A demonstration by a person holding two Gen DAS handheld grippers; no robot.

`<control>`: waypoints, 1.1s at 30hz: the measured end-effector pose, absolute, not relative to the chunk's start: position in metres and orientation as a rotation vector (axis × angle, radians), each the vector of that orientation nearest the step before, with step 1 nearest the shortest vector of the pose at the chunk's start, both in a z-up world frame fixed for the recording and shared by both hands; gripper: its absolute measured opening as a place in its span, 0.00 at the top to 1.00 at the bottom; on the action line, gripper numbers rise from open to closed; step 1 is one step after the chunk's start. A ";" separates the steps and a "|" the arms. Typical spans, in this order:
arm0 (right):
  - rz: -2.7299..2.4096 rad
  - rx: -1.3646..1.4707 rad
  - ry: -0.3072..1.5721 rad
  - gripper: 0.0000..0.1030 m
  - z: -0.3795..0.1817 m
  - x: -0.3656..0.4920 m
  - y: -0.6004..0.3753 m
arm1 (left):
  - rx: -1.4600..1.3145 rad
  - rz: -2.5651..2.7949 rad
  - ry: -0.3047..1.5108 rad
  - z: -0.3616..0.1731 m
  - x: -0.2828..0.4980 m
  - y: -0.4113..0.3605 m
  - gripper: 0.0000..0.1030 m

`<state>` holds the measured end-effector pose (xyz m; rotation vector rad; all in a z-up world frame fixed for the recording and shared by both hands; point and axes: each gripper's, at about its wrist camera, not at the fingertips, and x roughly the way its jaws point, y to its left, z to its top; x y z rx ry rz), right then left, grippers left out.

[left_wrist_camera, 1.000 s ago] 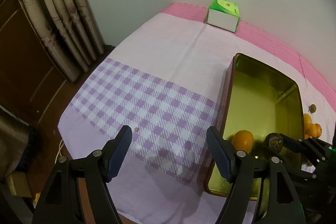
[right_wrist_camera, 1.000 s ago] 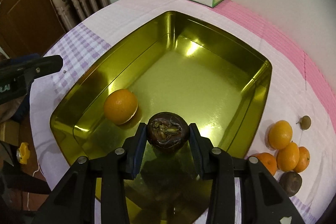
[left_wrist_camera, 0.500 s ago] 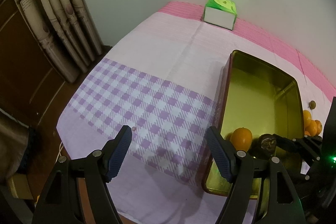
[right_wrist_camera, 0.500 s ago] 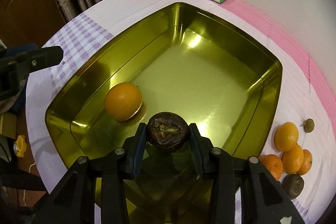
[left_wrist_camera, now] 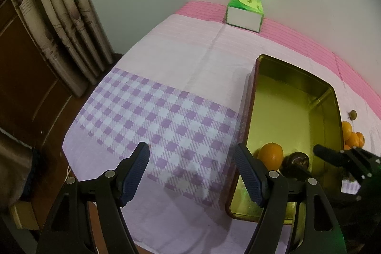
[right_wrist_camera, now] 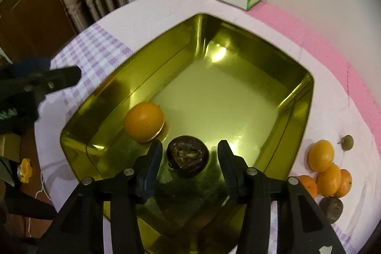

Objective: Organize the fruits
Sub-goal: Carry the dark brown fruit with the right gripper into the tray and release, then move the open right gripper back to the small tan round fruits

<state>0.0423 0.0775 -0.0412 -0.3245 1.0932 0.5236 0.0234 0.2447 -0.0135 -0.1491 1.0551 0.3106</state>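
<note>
From your left wrist view, the gold tin [left_wrist_camera: 294,97] has its near corner covered by the left hand-held gripper's [left_wrist_camera: 191,173] own finger. The dark fruit [left_wrist_camera: 296,160] past it is half hidden, so you cannot tell whether it touches the orange [left_wrist_camera: 270,154]. Beyond the tin's far wall, the oranges [left_wrist_camera: 352,135] show only partly. In your right wrist view, the far-left black tool [right_wrist_camera: 42,82] is blurred.

Far half of gold rectangular metal tin [right_wrist_camera: 238,97] lay open; round orange [right_wrist_camera: 144,122] and dark wrinkled fruit [right_wrist_camera: 187,156] crowded near end, between right tongs [right_wrist_camera: 190,155].
</note>
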 end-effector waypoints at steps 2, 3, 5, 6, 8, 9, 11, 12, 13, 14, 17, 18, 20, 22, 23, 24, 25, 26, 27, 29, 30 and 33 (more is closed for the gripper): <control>0.526 -0.302 1.071 0.55 -0.031 0.040 0.072 | -0.144 0.306 1.052 -0.013 0.024 0.243 0.28; 0.527 -0.288 1.059 0.55 -0.026 0.038 0.069 | -0.141 0.304 1.050 -0.013 0.024 0.243 0.28; 0.519 -0.276 1.039 0.54 -0.017 0.034 0.060 | -0.136 0.300 1.046 -0.012 0.024 0.242 0.28; 0.513 -0.271 1.029 0.54 -0.013 0.032 0.056 | -0.134 0.299 1.045 -0.012 0.024 0.241 0.28; 0.498 -0.255 1.010 0.53 -0.004 0.027 0.041 | -0.130 0.300 1.046 -0.012 0.024 0.241 0.28; 0.486 -0.249 1.005 0.53 -0.001 0.026 0.034 | -0.132 0.301 1.046 -0.012 0.023 0.241 0.28; 0.452 -0.232 0.999 0.53 0.004 0.022 0.013 | -0.132 0.302 1.045 -0.012 0.024 0.240 0.28; 0.437 -0.227 0.998 0.53 0.005 0.021 0.004 | -0.131 0.301 1.044 -0.012 0.023 0.240 0.28; 0.415 -0.224 0.998 0.53 0.006 0.020 -0.007 | -0.127 0.301 1.043 -0.012 0.023 0.240 0.28; 0.385 -0.220 0.999 0.53 0.006 0.018 -0.021 | -0.124 0.300 1.042 -0.012 0.023 0.239 0.28; 0.319 -0.193 1.014 0.53 0.004 0.014 -0.058 | -0.110 0.300 1.047 -0.013 0.023 0.238 0.28; 0.302 -0.187 1.019 0.53 0.002 0.013 -0.066 | -0.105 0.300 1.049 -0.014 0.023 0.237 0.28; 0.255 -0.164 1.037 0.53 -0.003 0.012 -0.091 | -0.096 0.300 1.052 -0.014 0.024 0.236 0.28; 0.219 -0.149 1.052 0.53 -0.008 0.010 -0.109 | -0.087 0.301 1.056 -0.016 0.024 0.235 0.28; 0.201 -0.140 1.061 0.53 -0.011 0.009 -0.118 | -0.084 0.302 1.057 -0.016 0.025 0.235 0.28; 0.189 -0.132 1.067 0.53 -0.015 0.007 -0.125 | -0.080 0.303 1.060 -0.017 0.025 0.234 0.28; 0.176 -0.123 1.077 0.53 -0.019 0.006 -0.133 | -0.076 0.304 1.062 -0.017 0.025 0.234 0.28; 0.170 -0.117 1.083 0.53 -0.021 0.005 -0.137 | -0.073 0.305 1.064 -0.018 0.025 0.234 0.28; 0.168 -0.109 1.088 0.53 -0.024 0.005 -0.140 | -0.070 0.307 1.066 -0.018 0.026 0.233 0.28; 0.175 -0.093 1.097 0.53 -0.029 0.003 -0.143 | -0.063 0.310 1.072 -0.020 0.027 0.233 0.28; 0.178 -0.091 1.098 0.53 -0.030 0.002 -0.144 | -0.060 0.312 1.074 -0.021 0.028 0.232 0.28; 0.199 -0.078 1.109 0.53 -0.035 -0.001 -0.140 | -0.052 0.313 1.080 -0.023 0.029 0.232 0.28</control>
